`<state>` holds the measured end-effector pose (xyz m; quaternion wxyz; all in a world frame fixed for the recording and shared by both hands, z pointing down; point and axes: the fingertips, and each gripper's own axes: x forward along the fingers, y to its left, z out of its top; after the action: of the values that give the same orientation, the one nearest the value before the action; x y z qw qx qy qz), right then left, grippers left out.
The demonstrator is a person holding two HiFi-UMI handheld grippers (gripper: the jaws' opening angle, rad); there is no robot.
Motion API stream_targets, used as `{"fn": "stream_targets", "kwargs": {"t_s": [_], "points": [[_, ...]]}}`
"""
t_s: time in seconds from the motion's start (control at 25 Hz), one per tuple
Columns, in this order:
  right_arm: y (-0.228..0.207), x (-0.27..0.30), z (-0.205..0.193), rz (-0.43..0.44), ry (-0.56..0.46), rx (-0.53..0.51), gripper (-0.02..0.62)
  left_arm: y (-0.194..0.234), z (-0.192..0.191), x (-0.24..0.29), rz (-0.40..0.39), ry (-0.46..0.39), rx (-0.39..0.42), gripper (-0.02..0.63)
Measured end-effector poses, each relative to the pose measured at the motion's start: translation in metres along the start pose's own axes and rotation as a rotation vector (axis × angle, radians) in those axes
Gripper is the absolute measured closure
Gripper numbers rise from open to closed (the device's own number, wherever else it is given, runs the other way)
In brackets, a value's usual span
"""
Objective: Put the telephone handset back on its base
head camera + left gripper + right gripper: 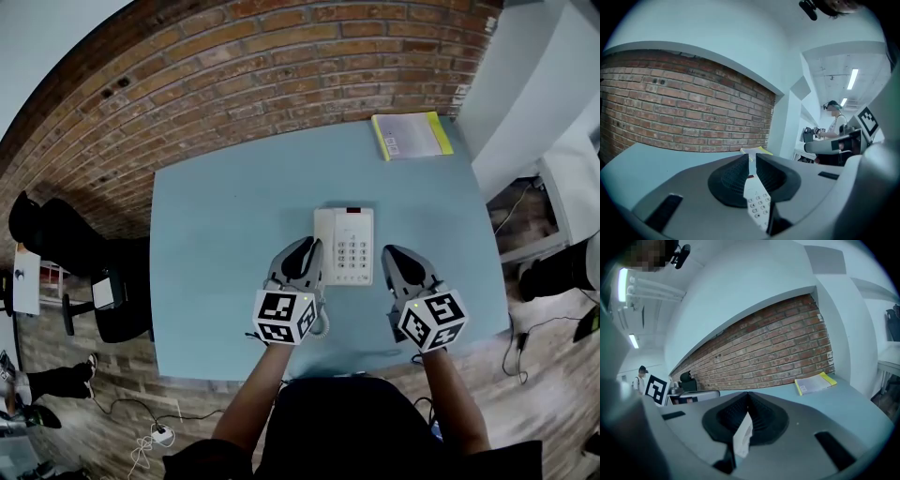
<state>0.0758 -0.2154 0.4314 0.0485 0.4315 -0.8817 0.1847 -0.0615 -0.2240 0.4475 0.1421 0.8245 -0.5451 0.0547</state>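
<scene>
Fingertips (733, 176) of left gripper (752, 158) a slit apart, gripping nothing, keypad (758, 206) glimpsed through. Right gripper (748, 398) pressed together, empty. Both poised just short of telephone base (354, 246) on blue table (216, 234); handset (321, 225) seemingly lying in its left cradle, half hidden. Likely final step: check seating, then back off clear of coiled cord (324, 324). Key digits and label on yellow-edged booklet (411, 135) too small to read.

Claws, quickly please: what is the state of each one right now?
Left claw: almost closed, a narrow gap remains, holding nothing.
Right claw: closed, holding nothing.
</scene>
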Motion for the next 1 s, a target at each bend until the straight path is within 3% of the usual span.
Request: {"fn": "stream_targets", "kwargs": {"t_s": [0.28,1.0], "points": [[0.004,-0.014,0.001,0.002,-0.011,-0.004,0.583,-0.017,0.015,-0.023,-0.024,-0.06,-0.015,0.576],[0.007,-0.048,-0.001,0.056,-0.04,-0.033,0.583,-0.057,0.012,-0.063,-0.019,-0.093,0.028,0.597]]}}
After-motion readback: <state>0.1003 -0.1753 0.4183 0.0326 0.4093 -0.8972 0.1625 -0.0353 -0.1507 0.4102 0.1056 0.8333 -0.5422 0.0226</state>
